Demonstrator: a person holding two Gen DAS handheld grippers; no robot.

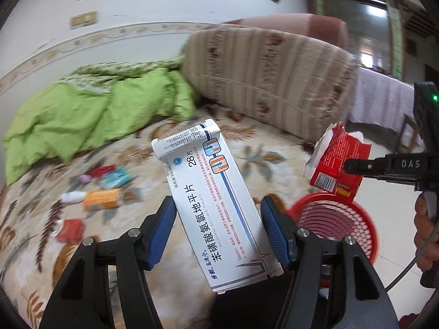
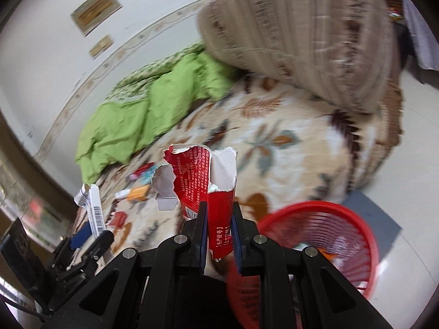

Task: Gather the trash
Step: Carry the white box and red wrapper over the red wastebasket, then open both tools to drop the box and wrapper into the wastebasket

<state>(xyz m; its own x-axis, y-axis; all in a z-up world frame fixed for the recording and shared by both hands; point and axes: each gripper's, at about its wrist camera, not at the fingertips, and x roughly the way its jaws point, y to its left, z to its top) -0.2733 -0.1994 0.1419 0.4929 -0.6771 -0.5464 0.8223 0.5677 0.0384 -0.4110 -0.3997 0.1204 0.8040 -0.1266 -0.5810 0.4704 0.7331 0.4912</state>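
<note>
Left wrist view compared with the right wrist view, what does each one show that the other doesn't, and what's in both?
Only the left wrist view shows the printed face of the white medicine box between the left gripper fingers, and the doorway behind the rolled striped quilt.

Only the right wrist view shows the right gripper closed on the torn red carton from behind, plus the grey floor mat under the basket.

Both show the red basket, the green quilt, the floral bedspread, and leftover litter such as the orange box.
</note>
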